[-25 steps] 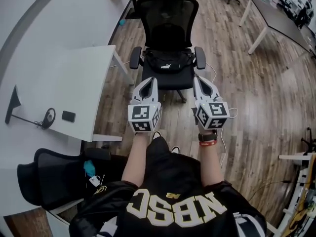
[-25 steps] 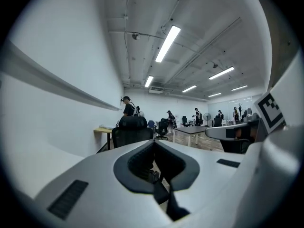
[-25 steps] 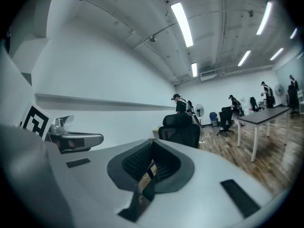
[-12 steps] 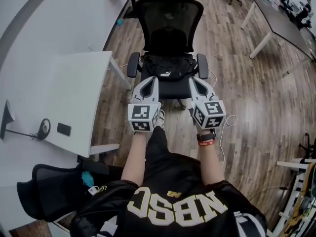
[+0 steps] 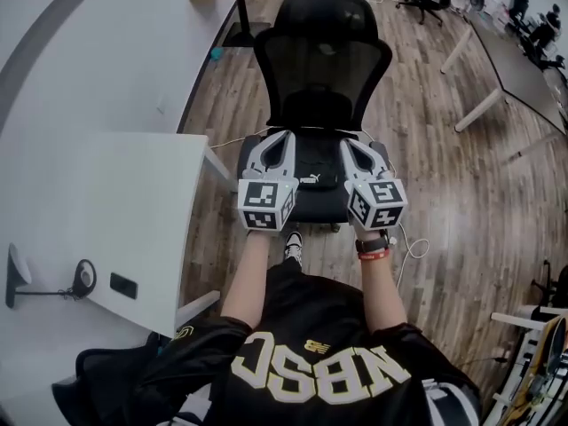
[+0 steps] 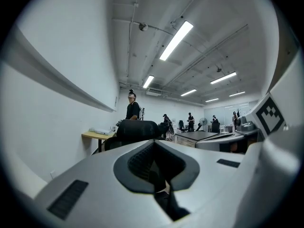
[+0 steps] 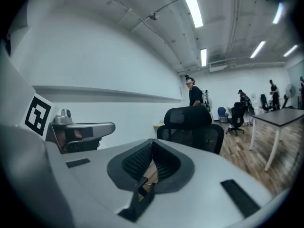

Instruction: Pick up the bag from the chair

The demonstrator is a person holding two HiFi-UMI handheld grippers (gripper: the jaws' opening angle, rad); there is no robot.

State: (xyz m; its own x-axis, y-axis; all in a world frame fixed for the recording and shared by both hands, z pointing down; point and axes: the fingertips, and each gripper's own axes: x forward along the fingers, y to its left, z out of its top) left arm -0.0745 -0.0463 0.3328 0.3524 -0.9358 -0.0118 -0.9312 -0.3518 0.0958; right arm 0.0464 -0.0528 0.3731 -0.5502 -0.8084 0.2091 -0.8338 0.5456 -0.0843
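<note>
Black bag [image 5: 311, 165], white logo on its near face, lies across the seat of the mesh-backed chair [image 5: 324, 60]; in the head view it sits between my two claws. My left gripper [image 5: 282, 140] is held over the bag's left end; my right gripper [image 5: 351, 147] is held over its right end; whether either touches the bag I cannot tell from above.

Left gripper view: jaws pressed together tip to tip, nothing caught between them; the chair's top shows just beyond the tips, with my right gripper at the frame's right edge.

Right gripper view: jaws likewise clenched at the tips and empty; the chair's back stands directly ahead, with my left gripper at the frame's left.

Both claws sit side by side, apart from each other, marker cubes toward me. White desk [image 5: 98, 211] stands to the chair's left, not touching it; wooden floor [image 5: 461, 193] runs under and to the right of the chair.
</note>
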